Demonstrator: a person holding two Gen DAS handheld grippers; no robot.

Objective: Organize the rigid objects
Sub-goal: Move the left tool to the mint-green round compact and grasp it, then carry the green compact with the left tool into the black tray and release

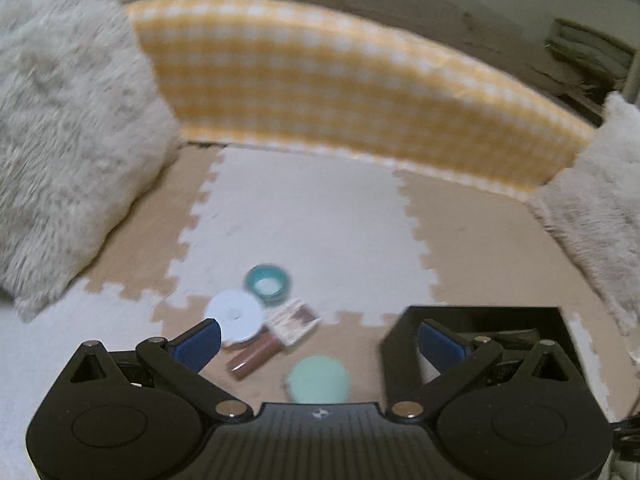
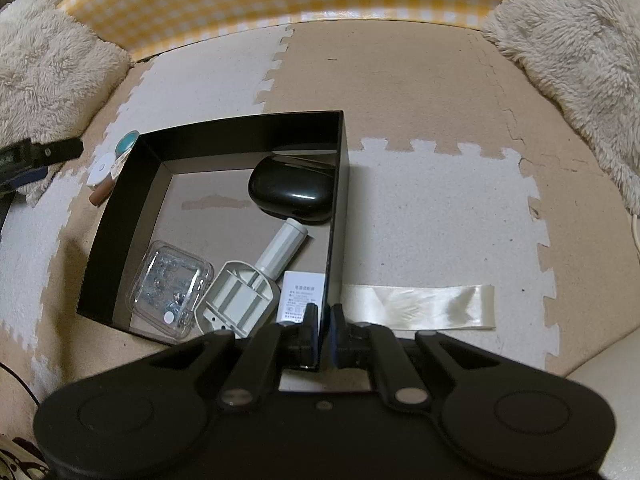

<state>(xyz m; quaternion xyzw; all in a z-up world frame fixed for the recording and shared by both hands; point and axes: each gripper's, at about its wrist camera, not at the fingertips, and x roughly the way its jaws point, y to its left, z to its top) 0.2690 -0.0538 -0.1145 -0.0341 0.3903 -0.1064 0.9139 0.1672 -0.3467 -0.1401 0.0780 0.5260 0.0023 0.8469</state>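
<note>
Though printed, white card (image 2: 303, 294) in black box (image 2: 248, 126) stays illegible.

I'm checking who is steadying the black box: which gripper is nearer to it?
Right. The right gripper has its jaws shut on the black box wall at its near corner. The left gripper hangs open beside the box, over the loose items.

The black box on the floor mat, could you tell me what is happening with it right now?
A person is sorting small items into the black box. The right gripper is shut on the box's near wall, steadying it. Inside lie a black case, a clear plastic case and a grey tool. The left gripper is open above items still on the mat, including a mint lid.
</note>
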